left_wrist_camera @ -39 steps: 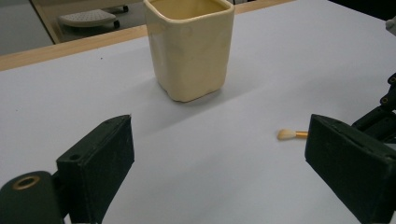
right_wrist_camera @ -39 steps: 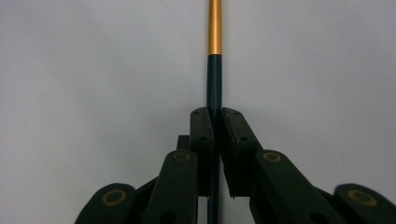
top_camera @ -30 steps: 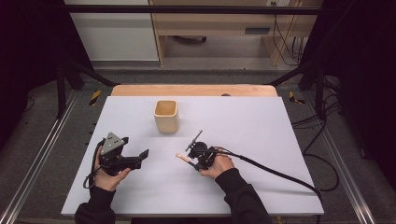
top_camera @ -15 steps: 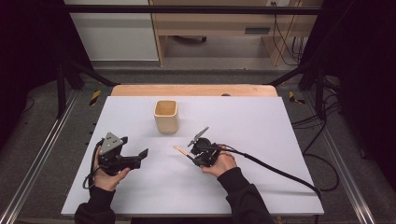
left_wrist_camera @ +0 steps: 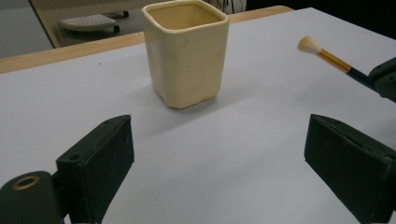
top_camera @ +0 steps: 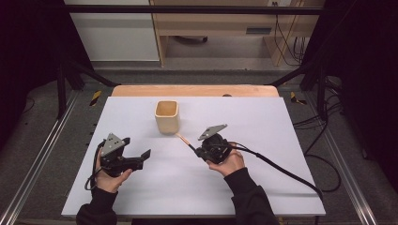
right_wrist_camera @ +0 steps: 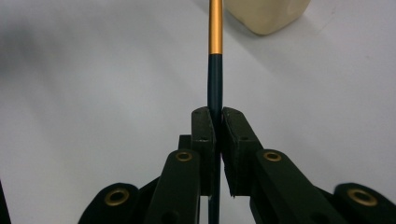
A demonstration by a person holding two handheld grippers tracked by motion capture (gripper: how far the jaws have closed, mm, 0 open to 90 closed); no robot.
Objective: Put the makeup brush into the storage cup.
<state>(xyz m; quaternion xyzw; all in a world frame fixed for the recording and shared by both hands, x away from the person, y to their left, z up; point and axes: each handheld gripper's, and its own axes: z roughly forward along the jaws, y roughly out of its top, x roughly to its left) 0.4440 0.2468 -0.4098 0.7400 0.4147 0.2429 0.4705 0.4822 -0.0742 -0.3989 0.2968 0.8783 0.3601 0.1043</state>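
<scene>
A cream square cup stands upright at the back middle of the white table top. My right gripper is shut on a small brush with a dark handle, a gold ferrule and a pale tuft. The brush points up and left toward the cup, its tip just short of the cup's base. In the right gripper view the pads clamp the dark handle and the cup's base sits ahead. My left gripper rests open at the left; its view shows the cup and the brush tip.
A wooden strip runs along the table's far edge. Metal rails flank the table. A black cable trails right from the right gripper. Bare table lies around the cup and between the two hands.
The right gripper has risen and moved back toward the cup with the brush, which now points at the cup's base. The left gripper has stayed put.
</scene>
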